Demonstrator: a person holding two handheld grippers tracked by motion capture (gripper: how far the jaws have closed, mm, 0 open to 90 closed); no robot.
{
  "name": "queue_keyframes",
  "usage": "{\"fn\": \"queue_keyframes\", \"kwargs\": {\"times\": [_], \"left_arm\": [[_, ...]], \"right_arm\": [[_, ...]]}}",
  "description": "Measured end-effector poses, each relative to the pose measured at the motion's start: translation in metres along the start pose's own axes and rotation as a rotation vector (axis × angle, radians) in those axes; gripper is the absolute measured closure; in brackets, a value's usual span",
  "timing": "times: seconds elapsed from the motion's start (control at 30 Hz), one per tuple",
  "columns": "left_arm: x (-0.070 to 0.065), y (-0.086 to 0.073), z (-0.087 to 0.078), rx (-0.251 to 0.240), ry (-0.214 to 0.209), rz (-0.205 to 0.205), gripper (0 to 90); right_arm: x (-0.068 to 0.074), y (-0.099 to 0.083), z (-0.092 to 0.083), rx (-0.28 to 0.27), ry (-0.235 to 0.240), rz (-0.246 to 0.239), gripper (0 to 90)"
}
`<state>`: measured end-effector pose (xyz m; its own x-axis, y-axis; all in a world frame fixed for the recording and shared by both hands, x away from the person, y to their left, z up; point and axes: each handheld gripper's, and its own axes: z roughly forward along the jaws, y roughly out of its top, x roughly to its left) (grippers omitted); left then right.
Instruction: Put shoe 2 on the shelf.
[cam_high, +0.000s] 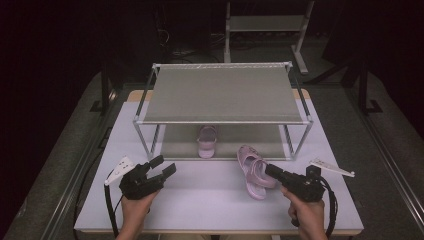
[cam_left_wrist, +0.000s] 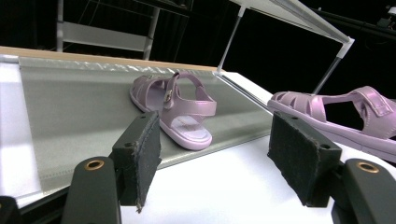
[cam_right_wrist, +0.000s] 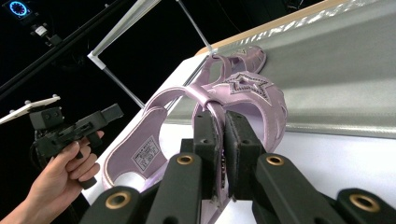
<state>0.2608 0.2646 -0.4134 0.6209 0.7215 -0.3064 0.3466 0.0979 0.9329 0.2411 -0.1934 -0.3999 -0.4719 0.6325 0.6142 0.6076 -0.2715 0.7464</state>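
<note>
My right gripper (cam_high: 270, 170) sits at the lower right of the high view, held in a fist with the forearm coming up from the bottom edge and its nose pointing up and to the left. Its jaws are pressed together on a strap of the pink sandal (cam_high: 254, 170), which lies tipped on its side on the table just in front of the rack; in the right gripper view the strap is pinched between the two black pads (cam_right_wrist: 208, 135), the insole with its printed label faces left and a studded star sits on the upper.

My left gripper (cam_high: 165, 167) is at the lower left of the high view, gripped the same way and angled up and to the right, its jaws spread with nothing between them.

The second pink sandal (cam_high: 207, 141) stands upright on the rack's lower shelf (cam_left_wrist: 70, 107), at the centre of the high view, well apart from both grippers.

The table (cam_high: 200, 200) is a smooth white slab with a wooden strip at its far edge. The shoe rack (cam_high: 222, 92) has thin white metal tubes and two grey fabric-like shelves. The room around it is dark, with grey flooring and another frame at the upper middle. Both sandals are glossy moulded plastic with woven-look toe straps.
</note>
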Motion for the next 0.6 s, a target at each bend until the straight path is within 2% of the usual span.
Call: {"fn": "queue_keyframes", "kwargs": {"times": [0.6], "left_arm": [[-0.001,-0.001,0.000,0.012,-0.001,-0.003,31.1]], "right_arm": [[0.003,0.007,0.029,-0.041,-0.019,-0.004,83.3]]}}
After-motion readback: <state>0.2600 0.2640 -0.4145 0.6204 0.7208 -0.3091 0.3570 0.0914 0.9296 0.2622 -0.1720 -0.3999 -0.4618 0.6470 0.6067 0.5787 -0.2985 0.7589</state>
